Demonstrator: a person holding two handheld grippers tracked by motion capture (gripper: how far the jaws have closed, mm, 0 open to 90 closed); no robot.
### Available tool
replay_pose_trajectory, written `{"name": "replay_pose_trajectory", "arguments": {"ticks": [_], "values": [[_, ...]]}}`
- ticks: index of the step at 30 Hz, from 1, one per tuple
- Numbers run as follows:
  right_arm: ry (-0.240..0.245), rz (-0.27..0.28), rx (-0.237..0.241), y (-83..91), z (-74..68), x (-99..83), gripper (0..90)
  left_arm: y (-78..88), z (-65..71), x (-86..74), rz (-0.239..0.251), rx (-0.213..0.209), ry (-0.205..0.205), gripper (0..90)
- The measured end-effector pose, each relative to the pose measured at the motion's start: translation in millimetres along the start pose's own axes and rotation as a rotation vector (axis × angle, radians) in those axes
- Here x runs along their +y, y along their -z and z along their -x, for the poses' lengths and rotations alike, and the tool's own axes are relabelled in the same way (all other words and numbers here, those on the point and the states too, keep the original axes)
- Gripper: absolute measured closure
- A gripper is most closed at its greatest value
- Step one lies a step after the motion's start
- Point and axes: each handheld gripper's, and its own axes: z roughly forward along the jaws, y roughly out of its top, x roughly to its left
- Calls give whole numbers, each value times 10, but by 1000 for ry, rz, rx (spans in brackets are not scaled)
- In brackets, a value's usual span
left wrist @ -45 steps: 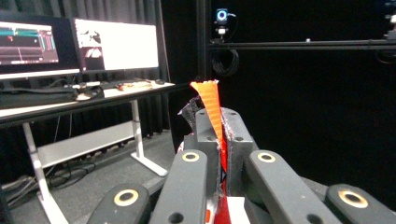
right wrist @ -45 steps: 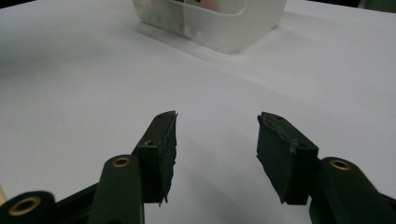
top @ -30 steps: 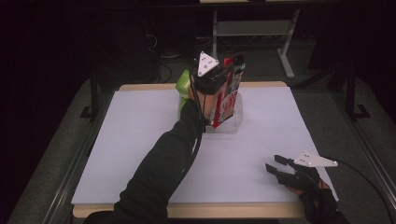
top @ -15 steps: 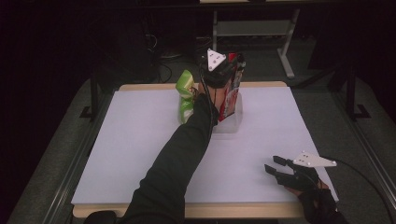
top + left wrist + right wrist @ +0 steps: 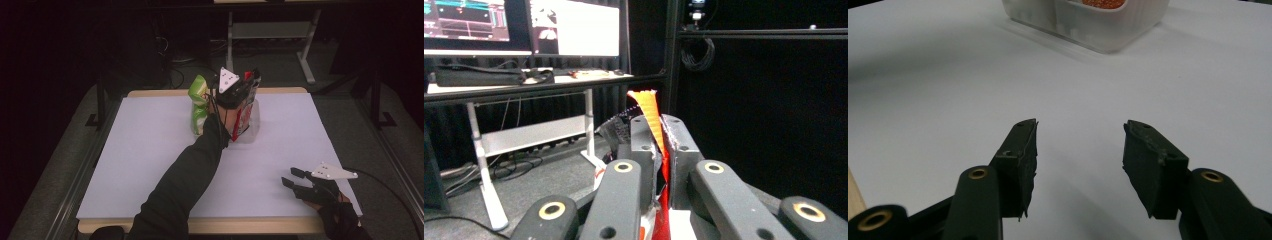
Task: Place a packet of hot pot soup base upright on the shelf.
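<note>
White paper covers the tabletop (image 5: 150, 165), and the room around it is dark, with a desk and lit monitors (image 5: 574, 27) seen far behind in the left gripper view.

At the far middle of the tabletop a clear plastic container (image 5: 252, 125) is placed, and a red snack bag (image 5: 243, 117) is standing upright in it. Just beside the container, on its left in the high view, a green snack bag (image 5: 199, 105) is standing on the paper. Whether the two bags are touching cannot be told.

The left gripper (image 5: 239, 90) is held above the container, and its jaws are closed on the top edge of the red snack bag. In the left gripper view the orange-red seal strip of the bag (image 5: 650, 117) is seen pinched between the two pads and rising above them. The jaws have just been opening a very little, but the bag is pressed between them.

The right gripper (image 5: 291, 179) is resting near the front right corner of the tabletop, well apart from the container. Its jaws are standing moderately wide, with nothing between them (image 5: 1079, 145); the white paper is seen under them and the container (image 5: 1088, 25) is seen farther off.
</note>
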Motion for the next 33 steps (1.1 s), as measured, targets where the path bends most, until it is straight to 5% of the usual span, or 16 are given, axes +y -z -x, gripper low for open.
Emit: {"name": "replay_pose_trajectory", "arguments": {"ticks": [5,11,16,21,26,30,33], "values": [[-4,3,-2,1,12,-5,468,132,-34,-4,-18,-21,-26,817],[4,-14,8,-29,-27,-7,467,303,-193,-73,-22,13,-34,815],[13,-27,13,-56,-46,-7,467,334,-290,-123,-35,32,-22,713],[6,-28,14,-60,-30,-17,466,360,-265,-158,-58,72,-35,514],[11,-28,14,-64,-32,-16,457,444,-310,-180,-74,80,-12,435],[13,-30,13,-64,-41,-13,455,515,-292,-203,-82,80,-13,382],[15,-33,15,-70,-48,-13,455,539,-253,-201,-108,39,-14,362]]}}
